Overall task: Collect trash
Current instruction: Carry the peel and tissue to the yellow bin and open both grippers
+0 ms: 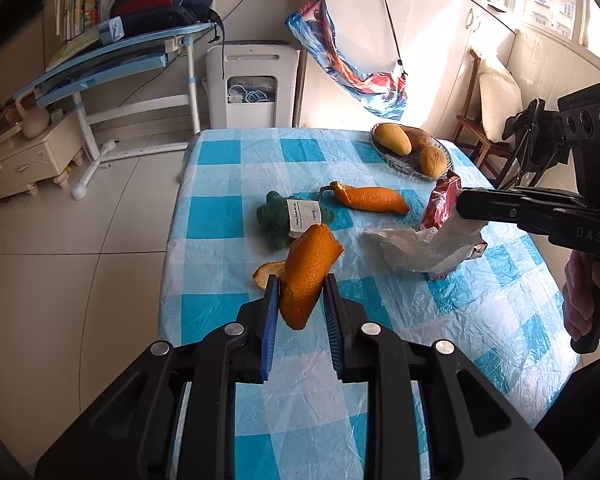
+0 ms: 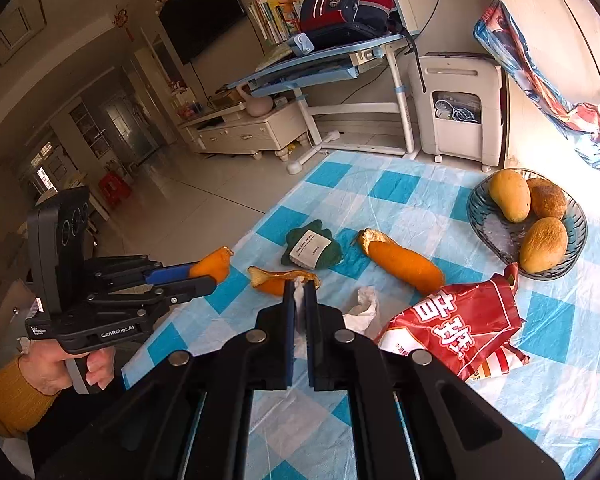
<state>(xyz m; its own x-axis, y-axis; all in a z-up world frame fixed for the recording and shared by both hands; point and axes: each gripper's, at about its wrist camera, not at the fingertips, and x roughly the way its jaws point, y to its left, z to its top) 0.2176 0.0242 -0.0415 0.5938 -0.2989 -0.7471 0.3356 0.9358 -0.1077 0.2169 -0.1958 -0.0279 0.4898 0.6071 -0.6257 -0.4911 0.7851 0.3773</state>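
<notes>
Left wrist view: the left tool (image 1: 300, 292) clamps a curled orange peel (image 1: 306, 276) above the blue-checked bench (image 1: 228, 248). At two o'clock, the right tool (image 2: 299, 294) pinches the crumpled white plastic bag (image 1: 428, 246). Likely next: drop the peel into the bag.

At the bottom centre of the frame our right gripper (image 2: 299, 294) has its jaws pinched on the white plastic bag (image 2: 365, 308), whose edge rises between them. At the left, our left gripper (image 2: 214, 270) clamps an orange peel piece (image 2: 213, 266) above the checked tablecloth (image 2: 400, 196). A second peel (image 2: 274, 282) lies just beyond our right fingertips, a third peel (image 2: 406, 266) sits right of centre, beside a red snack bag (image 2: 456, 328). The fruit bowl (image 2: 488, 228) stands at the far right.
</notes>
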